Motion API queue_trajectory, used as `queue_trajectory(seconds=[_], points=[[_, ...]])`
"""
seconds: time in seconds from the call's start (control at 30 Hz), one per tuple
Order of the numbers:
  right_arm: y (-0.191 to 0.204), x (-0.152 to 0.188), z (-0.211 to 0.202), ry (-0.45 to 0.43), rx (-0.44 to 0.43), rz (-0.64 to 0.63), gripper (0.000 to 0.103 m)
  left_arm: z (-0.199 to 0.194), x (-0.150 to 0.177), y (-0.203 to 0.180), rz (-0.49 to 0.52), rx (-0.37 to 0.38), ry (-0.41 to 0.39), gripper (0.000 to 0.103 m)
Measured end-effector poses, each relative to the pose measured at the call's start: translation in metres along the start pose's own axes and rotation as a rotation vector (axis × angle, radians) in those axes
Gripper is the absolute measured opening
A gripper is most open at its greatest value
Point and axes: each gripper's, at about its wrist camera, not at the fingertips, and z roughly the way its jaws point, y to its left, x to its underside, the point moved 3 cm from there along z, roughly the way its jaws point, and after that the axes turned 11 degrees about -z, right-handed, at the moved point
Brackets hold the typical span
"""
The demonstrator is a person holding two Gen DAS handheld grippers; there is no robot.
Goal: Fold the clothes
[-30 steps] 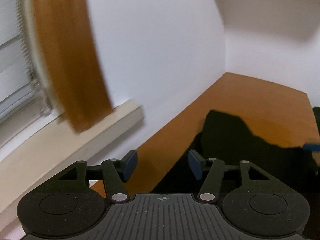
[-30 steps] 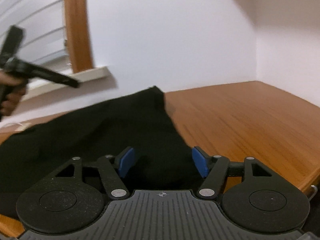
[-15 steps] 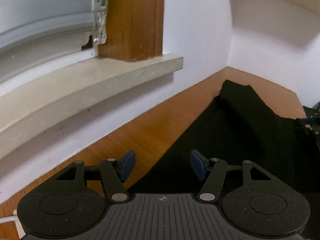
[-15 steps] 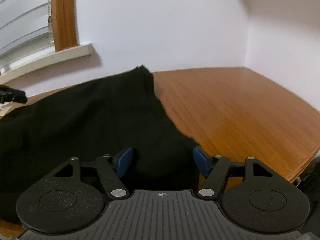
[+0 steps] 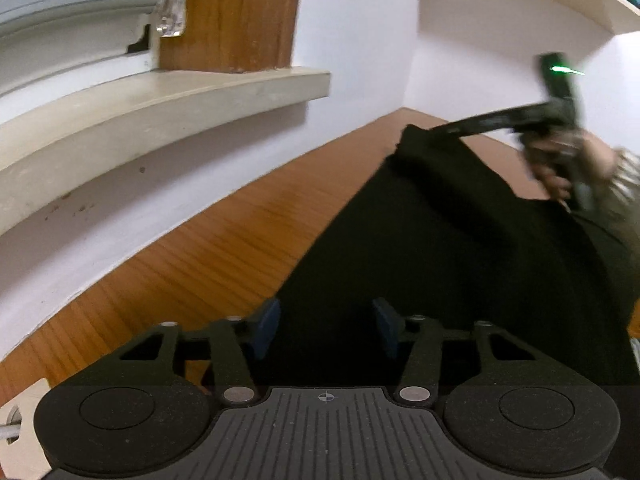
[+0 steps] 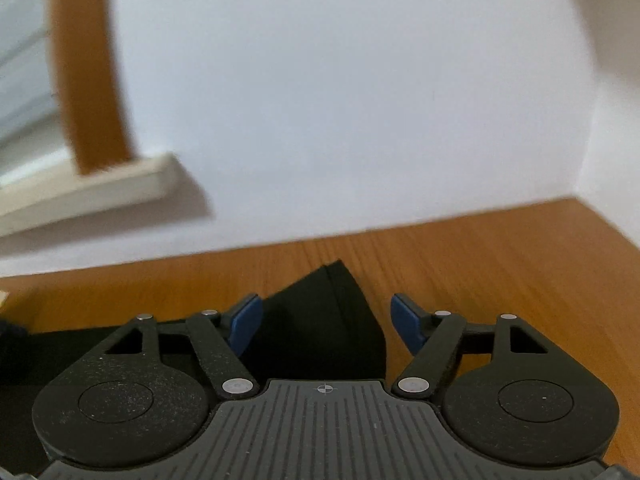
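Note:
A black garment (image 5: 460,248) lies spread on the wooden table (image 5: 208,256). My left gripper (image 5: 326,330) is open, its blue pads low over the garment's near edge. In the left wrist view a hand (image 5: 568,164) holds the other tool over the cloth's far corner. My right gripper (image 6: 326,324) is open too, with the garment's pointed far corner (image 6: 332,304) lying between and just ahead of its pads. I cannot tell whether either gripper touches the cloth.
A white wall (image 6: 340,100) and a pale window sill (image 5: 160,108) with a wooden frame (image 5: 236,12) run along the table's far side. Bare wood (image 6: 500,260) extends to the right of the garment's corner. A white tag (image 5: 20,432) shows at lower left.
The right gripper has moved forward across the garment to its far corner. The left gripper has swung down from the wall toward the cloth's near edge. Both stayed open.

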Motion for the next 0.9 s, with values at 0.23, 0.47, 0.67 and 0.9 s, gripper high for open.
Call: queue_trajectory(seconds=[0.23,0.47,0.67,0.9], points=[[-0.012,0.004,0.005,-0.008,-0.089,0.062,0.017,-0.006,0.001,0.001,0.007,0.015,-0.027,0.007],[-0.001,-0.005,-0.035,-0.256,0.066,-0.03,0.008,-0.037,-0.013,0.015,-0.046,0.028,-0.111,0.005],[0.0,-0.002,-0.015,-0.116,0.17,-0.069,0.028,-0.02,-0.008,0.024,-0.063,-0.066,-0.06,0.013],[-0.007,0.053,-0.073,-0.108,0.168,0.007,0.04,-0.028,-0.018,-0.008,-0.023,-0.011,-0.115,0.058]])
